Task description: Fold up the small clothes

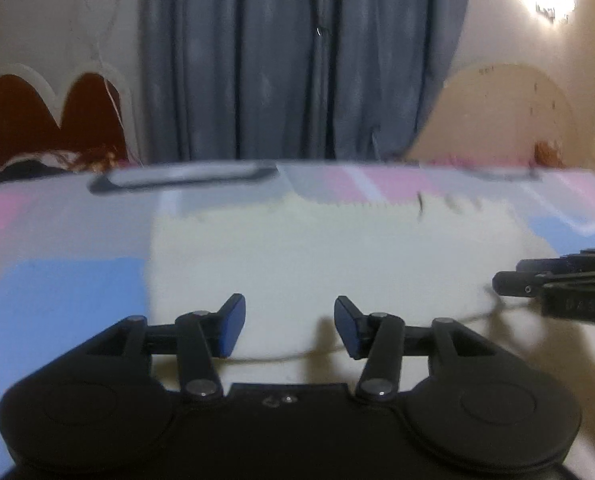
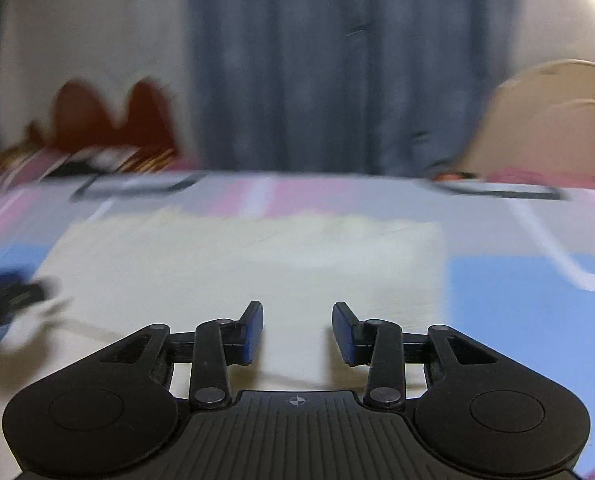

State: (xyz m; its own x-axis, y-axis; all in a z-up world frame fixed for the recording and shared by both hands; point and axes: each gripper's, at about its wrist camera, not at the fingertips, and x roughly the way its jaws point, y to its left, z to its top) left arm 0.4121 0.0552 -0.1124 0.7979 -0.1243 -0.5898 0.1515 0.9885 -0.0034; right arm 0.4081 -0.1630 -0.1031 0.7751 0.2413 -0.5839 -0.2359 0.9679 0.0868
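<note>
Plainly, both tools stand released above a pale cream cloth (image 1: 317, 248) that lies spread flat on a bed, over a bedsheet (image 1: 57, 280) patterned in pink, blue and grey blocks. The left tool (image 1: 289, 326) has its blue-padded fingers parted, with nothing between them; only the cloth shows in the gap, and its near edge runs just below the fingertips. The right tool (image 2: 297, 330) is likewise released, its pads spread over the cloth with nothing gripped. In the left wrist view the right tool juts in from the right edge, low over the cloth's right side. In the right wrist view a dark blurred shape at the left edge is probably the left tool, though the smear makes that hard to tell. The cloth's far edge looks jagged or zigzag-cut. Beyond the bed hang grey-blue curtains (image 1: 297, 60), with a red-brown headboard (image 1: 37, 116) to the left.
</note>
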